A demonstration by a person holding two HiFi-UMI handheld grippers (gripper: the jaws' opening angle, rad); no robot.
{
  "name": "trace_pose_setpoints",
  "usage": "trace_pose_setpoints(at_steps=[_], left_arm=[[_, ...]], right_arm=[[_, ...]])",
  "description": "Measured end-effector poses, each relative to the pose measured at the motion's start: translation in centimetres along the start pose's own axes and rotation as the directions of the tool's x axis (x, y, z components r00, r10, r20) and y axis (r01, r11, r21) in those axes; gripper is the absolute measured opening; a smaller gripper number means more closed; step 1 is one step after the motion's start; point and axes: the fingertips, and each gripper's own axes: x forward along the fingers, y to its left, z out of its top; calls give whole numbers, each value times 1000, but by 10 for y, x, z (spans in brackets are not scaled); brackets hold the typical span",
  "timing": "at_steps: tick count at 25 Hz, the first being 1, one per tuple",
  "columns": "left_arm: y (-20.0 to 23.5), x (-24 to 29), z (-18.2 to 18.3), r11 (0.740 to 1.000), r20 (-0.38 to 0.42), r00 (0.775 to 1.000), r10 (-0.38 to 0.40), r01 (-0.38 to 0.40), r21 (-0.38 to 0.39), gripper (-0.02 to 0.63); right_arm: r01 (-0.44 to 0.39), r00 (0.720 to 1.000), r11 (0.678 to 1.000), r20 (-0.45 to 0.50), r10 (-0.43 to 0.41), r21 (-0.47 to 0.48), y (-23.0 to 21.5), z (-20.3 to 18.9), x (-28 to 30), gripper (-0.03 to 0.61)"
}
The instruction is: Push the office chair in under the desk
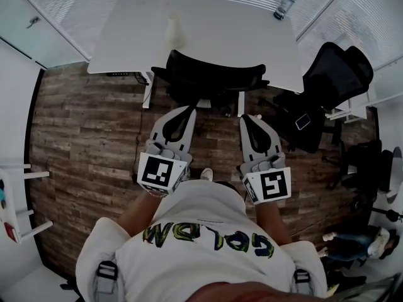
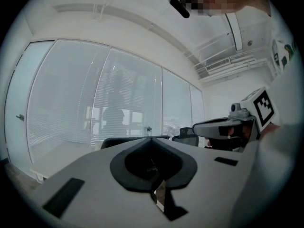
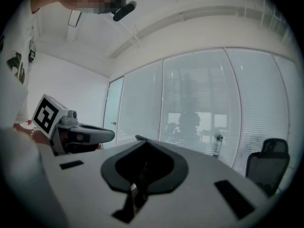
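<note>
The black office chair [image 1: 211,77] stands at the white desk [image 1: 126,36], its seat partly under the front edge and its back toward me. My left gripper [image 1: 190,108] points at the chair's rear, with its tip close to it, and is shut and empty. My right gripper [image 1: 247,116], also shut on nothing, hangs a little further back, level with the chair's right side. In the left gripper view the closed left gripper [image 2: 151,137] covers most of the chair, and only the top of the chair back [image 2: 124,140] shows. The right gripper view shows the closed right gripper [image 3: 140,137].
A second black chair [image 1: 330,80] stands at the desk's right corner, with dark bags and gear on the floor beside it. A bottle [image 1: 284,5] and a pale object [image 1: 176,30] stand on the desk. Wooden floor [image 1: 82,131] lies to my left, and blinds cover the windows behind the desk.
</note>
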Motion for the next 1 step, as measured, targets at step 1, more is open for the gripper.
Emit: trace_pose_setpoints(at_steps=[1], left_arm=[[0, 0, 0, 1000, 1, 1000, 0, 0, 0, 11]], right_arm=[[0, 1000, 1000, 1, 0, -1, 0, 0, 0, 11]])
